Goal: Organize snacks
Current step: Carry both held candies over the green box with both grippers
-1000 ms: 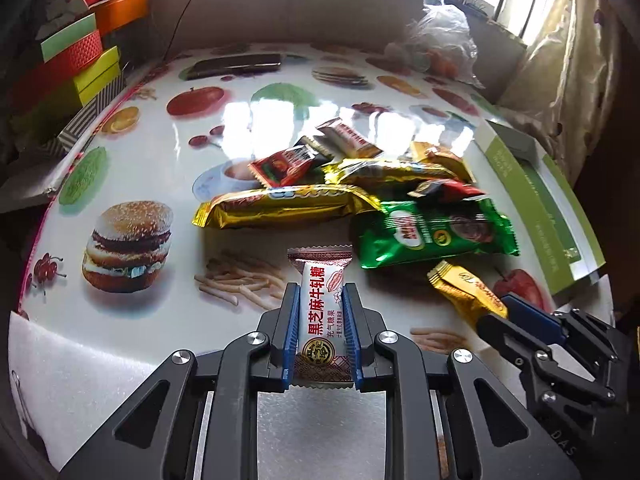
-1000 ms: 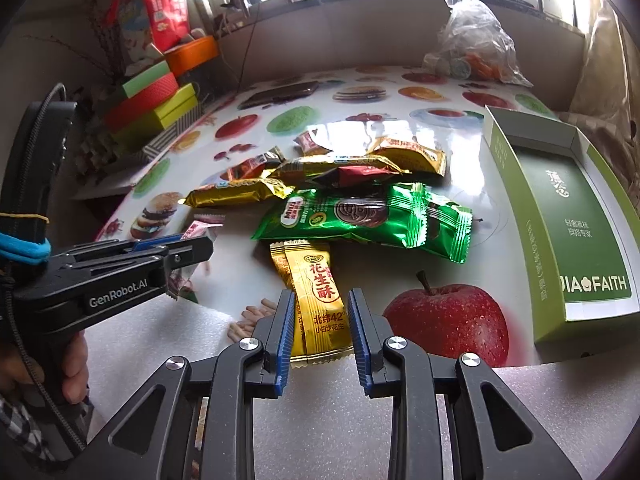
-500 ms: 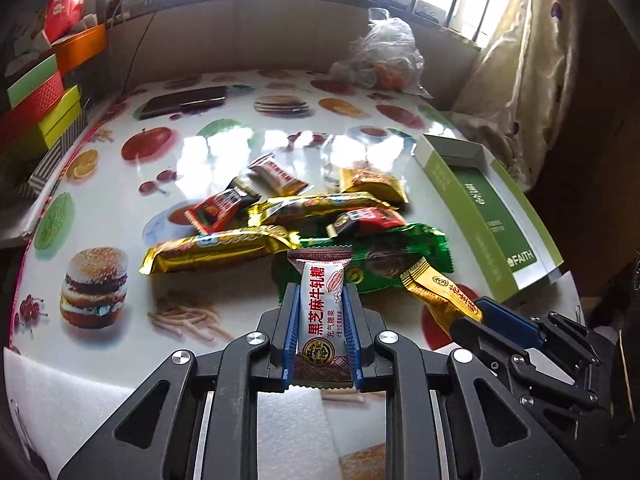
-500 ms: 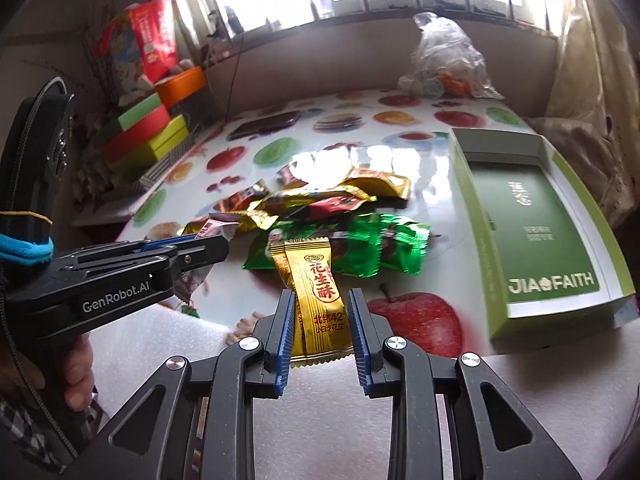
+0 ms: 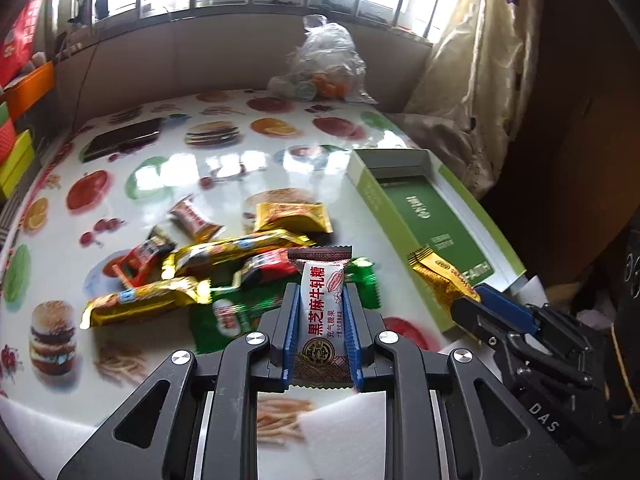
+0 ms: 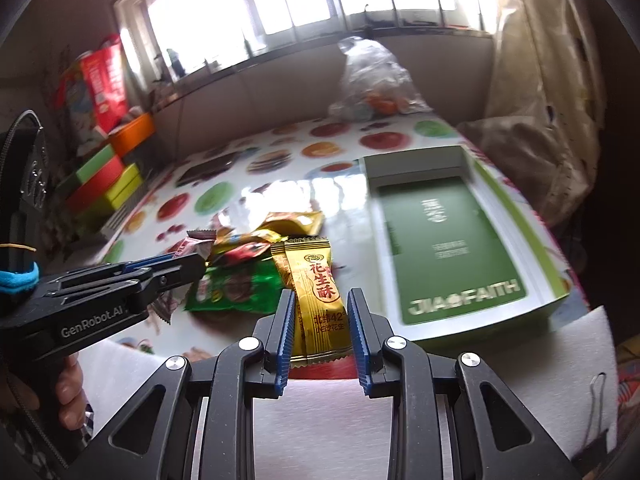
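sunlit printed tablecloth carries piled snacks beside a green box. left gripper clamps a white candy; right gripper clamps a gold candy. only the right view shows a binder clip.

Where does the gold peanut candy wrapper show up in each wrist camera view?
Left wrist view: the gold peanut candy wrapper is at right of centre, sticking out of the right gripper in front of the green open box.
Right wrist view: it stands at bottom centre, between the right gripper's blue pads.
Shared landmark: the green open box, at right in both views.
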{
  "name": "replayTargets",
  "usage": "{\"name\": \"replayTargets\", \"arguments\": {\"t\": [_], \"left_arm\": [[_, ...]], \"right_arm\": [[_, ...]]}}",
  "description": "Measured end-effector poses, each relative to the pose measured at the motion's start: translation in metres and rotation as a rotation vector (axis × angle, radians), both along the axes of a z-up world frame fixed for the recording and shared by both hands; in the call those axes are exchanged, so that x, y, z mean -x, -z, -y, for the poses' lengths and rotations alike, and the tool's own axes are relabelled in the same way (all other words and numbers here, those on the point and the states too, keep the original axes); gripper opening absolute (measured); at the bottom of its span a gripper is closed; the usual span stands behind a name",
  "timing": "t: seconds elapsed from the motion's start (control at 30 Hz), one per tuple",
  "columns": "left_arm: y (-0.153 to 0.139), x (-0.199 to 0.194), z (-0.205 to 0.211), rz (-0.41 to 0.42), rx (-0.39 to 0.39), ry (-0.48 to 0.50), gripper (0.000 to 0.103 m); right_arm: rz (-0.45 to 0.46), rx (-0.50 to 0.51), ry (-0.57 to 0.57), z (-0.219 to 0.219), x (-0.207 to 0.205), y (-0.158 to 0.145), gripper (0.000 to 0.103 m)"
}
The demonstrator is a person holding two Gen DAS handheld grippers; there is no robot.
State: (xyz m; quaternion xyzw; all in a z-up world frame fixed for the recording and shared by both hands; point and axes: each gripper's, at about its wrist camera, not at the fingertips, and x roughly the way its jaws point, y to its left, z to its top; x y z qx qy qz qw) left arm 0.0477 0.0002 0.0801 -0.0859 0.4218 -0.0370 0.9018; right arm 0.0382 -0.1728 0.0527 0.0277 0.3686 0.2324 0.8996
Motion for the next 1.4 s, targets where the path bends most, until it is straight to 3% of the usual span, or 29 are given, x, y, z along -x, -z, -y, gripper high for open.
{"name": "replayTargets", "arguments": {"t": [0.5, 0.9, 1.17, 1.4], "left_arm": [[-0.006, -0.047, 0.061, 0.014, 0.02, 0.12, 0.022], [0.006, -0.082, 0.102, -0.012, 0.058, 0.2, 0.022], [0.025, -0.098, 0.123, -0.072, 0.079, 0.228, 0.022], [0.039, -0.102, 0.13, -0.107, 0.051, 0.221, 0.022]], "right_arm": [[0.006, -0.024, 0.152, 0.058, -0.025, -0.002, 0.025], [0.016, 0.081, 0.281, 0.08, -0.054, 0.014, 0.025], [-0.004, 0.098, 0.294, 0.086, -0.064, 0.027, 0.025], [-0.008, 0.134, 0.289, 0.084, -0.067, 0.035, 0.026]]}}
